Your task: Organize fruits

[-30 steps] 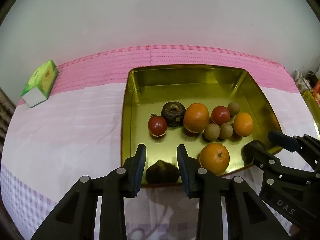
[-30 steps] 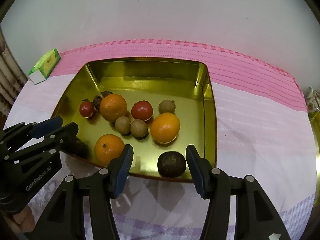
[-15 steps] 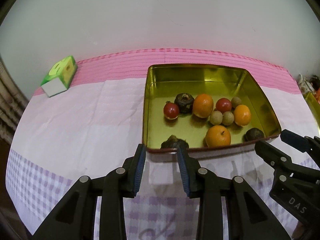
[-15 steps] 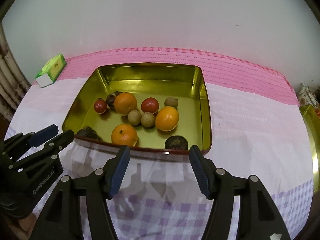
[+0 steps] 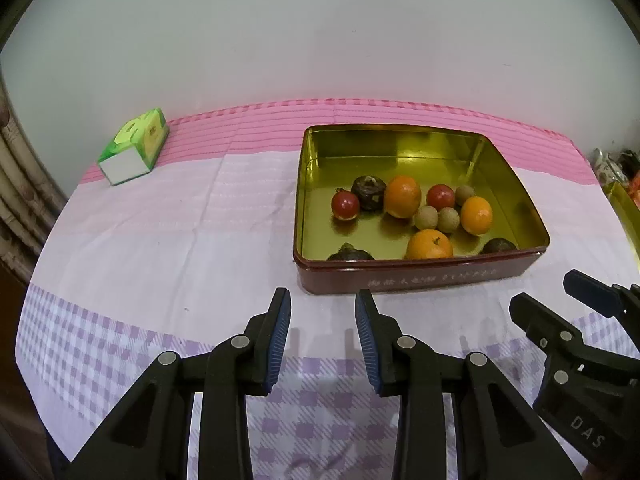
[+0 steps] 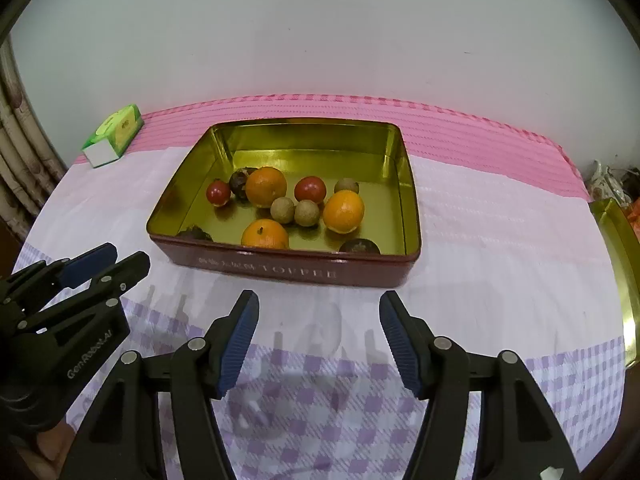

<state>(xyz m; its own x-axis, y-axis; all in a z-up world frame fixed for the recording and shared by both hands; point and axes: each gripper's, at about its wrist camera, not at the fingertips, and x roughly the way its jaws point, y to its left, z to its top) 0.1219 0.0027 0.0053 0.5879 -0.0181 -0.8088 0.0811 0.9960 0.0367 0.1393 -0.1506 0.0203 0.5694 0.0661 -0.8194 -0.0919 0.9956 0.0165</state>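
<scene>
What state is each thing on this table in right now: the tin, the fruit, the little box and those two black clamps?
Tin: lidless, holding fruit.
Oranges: three, loose in the tin.
Green box: closed, lying on the cloth.
Left gripper: empty, jaws slightly apart.
Right gripper: empty, jaws opening.

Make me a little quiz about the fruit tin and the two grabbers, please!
1. True or false: all the fruit lies inside the gold tin.
2. How many oranges are in the tin? A) one B) three C) five
3. Fill in: the green box sits on the ____ cloth, apart from the tin.

Key
1. True. Nothing lies loose on the cloth.
2. B. One orange sits at the back, one to its right, one by the near wall.
3. Pink. Both the left gripper and the right gripper hang over it, holding nothing.
</scene>
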